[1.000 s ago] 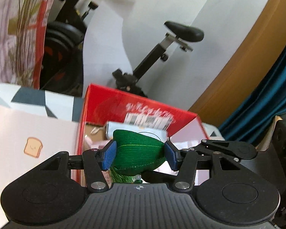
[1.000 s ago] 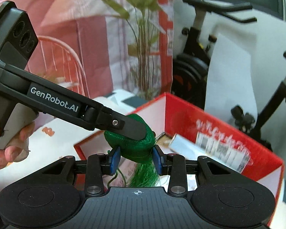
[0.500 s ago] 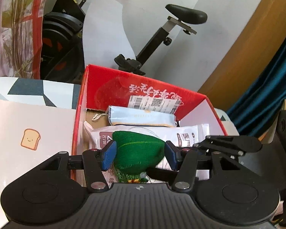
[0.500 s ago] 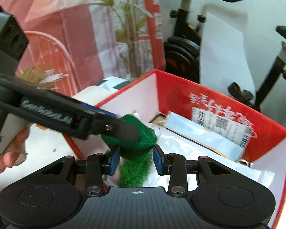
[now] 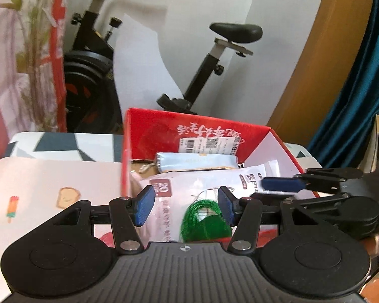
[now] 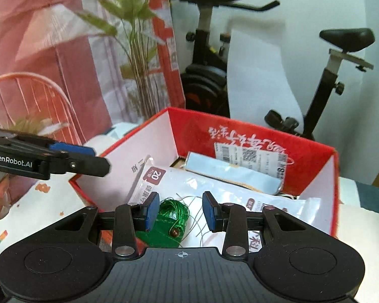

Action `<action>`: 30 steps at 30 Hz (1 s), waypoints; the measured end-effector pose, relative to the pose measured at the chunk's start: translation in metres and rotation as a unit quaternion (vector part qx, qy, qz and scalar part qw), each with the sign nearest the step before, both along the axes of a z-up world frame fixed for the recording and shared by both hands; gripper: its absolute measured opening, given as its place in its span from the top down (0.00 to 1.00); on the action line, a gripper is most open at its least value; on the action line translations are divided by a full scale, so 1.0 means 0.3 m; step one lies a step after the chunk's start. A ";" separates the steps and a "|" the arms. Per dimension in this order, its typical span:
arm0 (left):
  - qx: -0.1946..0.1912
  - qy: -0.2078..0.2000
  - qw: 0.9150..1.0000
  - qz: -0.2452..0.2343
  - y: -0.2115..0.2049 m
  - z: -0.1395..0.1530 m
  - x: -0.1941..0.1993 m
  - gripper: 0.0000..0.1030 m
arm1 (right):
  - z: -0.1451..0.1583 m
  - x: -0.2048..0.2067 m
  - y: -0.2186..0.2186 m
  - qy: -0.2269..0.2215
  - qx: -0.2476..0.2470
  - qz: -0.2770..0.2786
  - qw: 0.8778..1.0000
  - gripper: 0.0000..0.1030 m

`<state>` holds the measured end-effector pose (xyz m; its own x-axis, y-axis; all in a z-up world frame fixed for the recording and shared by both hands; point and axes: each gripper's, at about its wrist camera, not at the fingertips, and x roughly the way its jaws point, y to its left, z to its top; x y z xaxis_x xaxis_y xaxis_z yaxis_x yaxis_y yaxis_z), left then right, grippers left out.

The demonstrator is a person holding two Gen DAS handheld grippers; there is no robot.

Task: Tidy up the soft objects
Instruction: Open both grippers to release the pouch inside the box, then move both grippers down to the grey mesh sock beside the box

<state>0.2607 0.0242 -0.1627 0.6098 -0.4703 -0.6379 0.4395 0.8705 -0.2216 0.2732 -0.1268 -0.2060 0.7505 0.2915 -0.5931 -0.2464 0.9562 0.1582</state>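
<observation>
From the left wrist view, the left tool (image 5: 185,208) hangs over the red box (image 5: 149,131) with its blue pads apart and nothing pinched — the green tasselled pouch (image 5: 206,223) lies low in the gap, nearer the right-hand pad, resting on the white mask packet (image 5: 192,184) inside the box. Beyond it sits a pale blue pack (image 5: 197,161), and a barcode label with a QR code (image 5: 209,145) is stuck on the red inner wall under upside-down Chinese script; the packet shows a "20" badge. The right tool's finger pokes in from the right edge. Over to the right wrist view: the right tool (image 6: 181,213) is spread too, gripping nothing, and here the pouch (image 6: 168,221) lies just beside its left pad, loose green threads trailing across the packet (image 6: 227,189). The left tool's arm (image 6: 45,160) crosses at left, reading "GenRobot.AI". By the look of it the pouch is delivered — either tool need only lift clear.
</observation>
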 end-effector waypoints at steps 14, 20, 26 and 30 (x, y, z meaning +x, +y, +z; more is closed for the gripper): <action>-0.002 -0.008 0.999 0.045 0.145 -0.076 -0.209 0.45 | 0.018 -0.303 -0.089 -0.032 0.014 -0.027 0.999 0.65; 0.005 0.024 0.998 0.060 0.154 -0.177 -0.237 0.45 | -0.075 -0.361 -0.106 0.010 0.005 -0.039 0.999 0.60; 0.014 0.043 0.997 0.068 0.160 -0.245 -0.255 0.45 | -0.210 -0.389 -0.127 0.054 -0.023 -0.063 0.996 0.60; 0.014 0.053 0.996 0.076 0.172 -0.267 -0.260 0.45 | -0.276 -0.391 -0.148 0.083 -0.018 -0.074 0.994 0.60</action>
<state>0.1827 0.0757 -0.2428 0.6019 -0.3588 -0.7135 0.2777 0.9317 -0.2343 0.1558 -0.1711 -0.2889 0.6740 0.1606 -0.7210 -0.0750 0.9859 0.1495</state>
